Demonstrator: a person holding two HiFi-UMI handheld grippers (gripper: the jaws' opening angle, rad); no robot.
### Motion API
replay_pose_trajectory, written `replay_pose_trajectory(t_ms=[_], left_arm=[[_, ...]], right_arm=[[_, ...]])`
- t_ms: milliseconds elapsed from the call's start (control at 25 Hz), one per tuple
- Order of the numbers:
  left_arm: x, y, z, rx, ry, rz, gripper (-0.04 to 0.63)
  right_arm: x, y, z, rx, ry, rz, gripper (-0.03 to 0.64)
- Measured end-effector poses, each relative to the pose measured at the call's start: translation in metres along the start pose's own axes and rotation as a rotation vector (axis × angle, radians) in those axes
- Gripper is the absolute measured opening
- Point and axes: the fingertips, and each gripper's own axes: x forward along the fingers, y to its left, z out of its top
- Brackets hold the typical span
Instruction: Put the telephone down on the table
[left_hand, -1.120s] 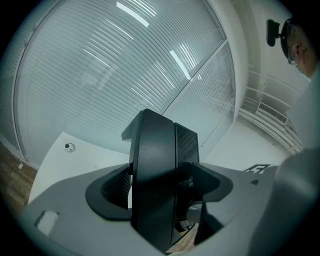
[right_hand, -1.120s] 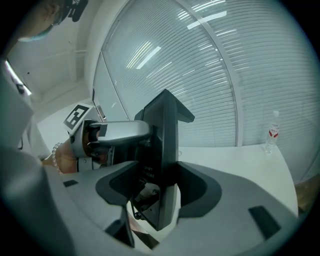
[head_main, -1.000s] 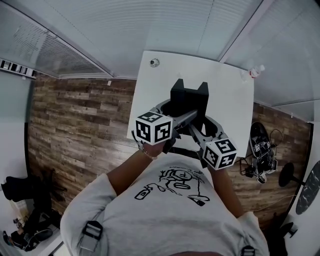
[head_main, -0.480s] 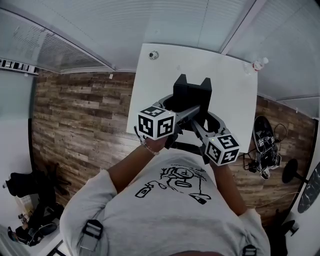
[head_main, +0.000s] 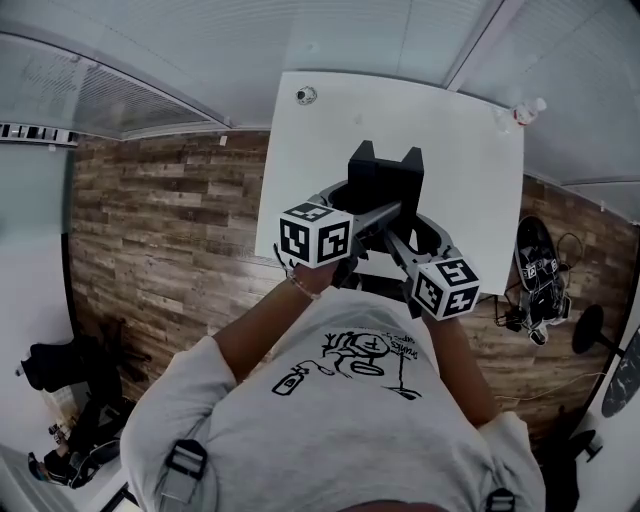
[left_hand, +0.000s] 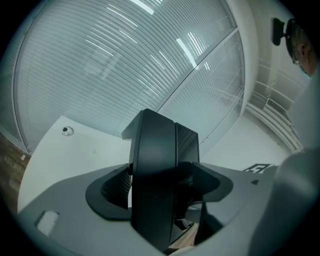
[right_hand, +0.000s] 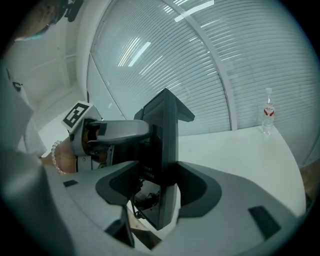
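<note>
left tongs (left_hand: 160, 197) and right tongs (right_hand: 161, 190) both clamp the black telephone (head_main: 384, 182), upright over the near edge of the table (head_main: 470, 200). letting go unevenly could tip it, or drop it off that edge.

A white square table (head_main: 300, 170) stands on a floor of dark wood planks (head_main: 160, 230). Ahead of the fingers (left_hand: 100, 202) of the left gripper (left_hand: 162, 185), past the table's far edge, rise walls of pale horizontal blinds (left_hand: 100, 65) split by a white post (left_hand: 200, 68), with long streaks of ceiling light (left_hand: 186, 51) mirrored in them. A small round fitting (left_hand: 66, 131) sits near the far corner, left of those fingers. Right of the fingers (right_hand: 240, 200) of the right gripper (right_hand: 160, 185), a clear water bottle (right_hand: 269, 112) stands at the table's far corner. On the floor, cables and gear (head_main: 535, 290) lie off the table's right side, and dark bags (head_main: 60, 370) well off to its left.
</note>
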Motion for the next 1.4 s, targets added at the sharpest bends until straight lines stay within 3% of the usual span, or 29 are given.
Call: replay_pose_trajectory(t_ms=[1400], left_arm=[[0.071,0.089,-0.068,-0.114,0.123,0.035,0.377]], right_arm=[[0.069,-0.068,-0.078,0.11,0.118,0.004,0.225]])
